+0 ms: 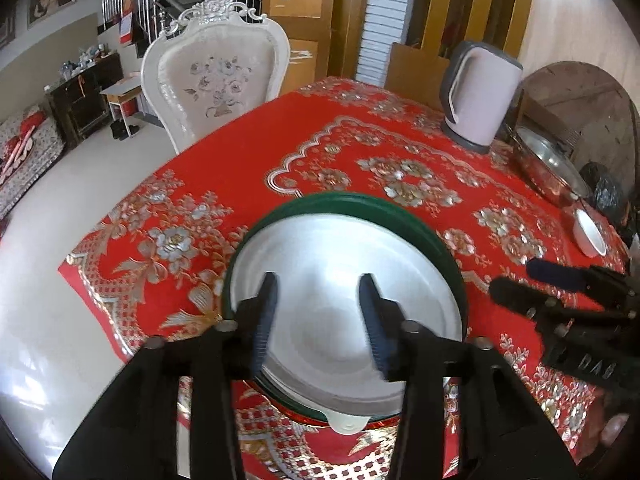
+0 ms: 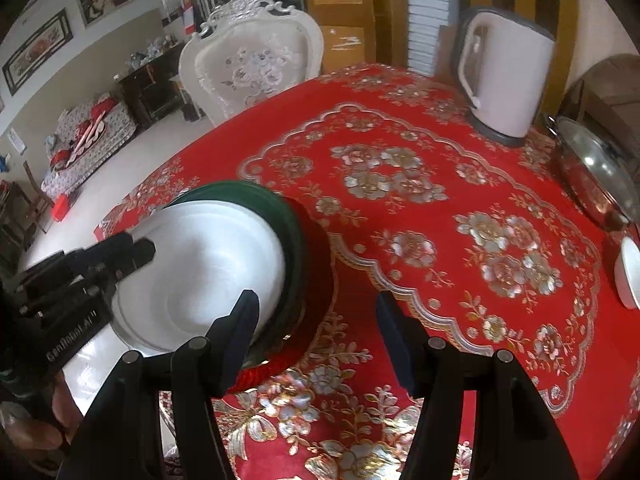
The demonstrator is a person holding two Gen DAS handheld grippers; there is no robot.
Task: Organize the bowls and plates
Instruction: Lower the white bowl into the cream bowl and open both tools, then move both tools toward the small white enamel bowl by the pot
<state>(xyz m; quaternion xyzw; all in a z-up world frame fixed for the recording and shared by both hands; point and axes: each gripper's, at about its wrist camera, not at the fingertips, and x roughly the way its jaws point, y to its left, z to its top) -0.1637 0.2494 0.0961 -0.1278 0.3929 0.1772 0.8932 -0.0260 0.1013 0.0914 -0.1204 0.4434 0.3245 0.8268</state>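
Just white bowl (image 1: 344,320) on green plates (image 1: 360,204).

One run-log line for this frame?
left gripper open over white plate on green plate | right gripper open, empty | small white bowl apart

Tablecloth (image 1: 240,168): red, silver-gold floral pattern. Plate (image 1: 344,320), frame centre: white, on dark green plate (image 1: 360,204). Kettle (image 1: 484,96), upper right: pale pink, grey trim.
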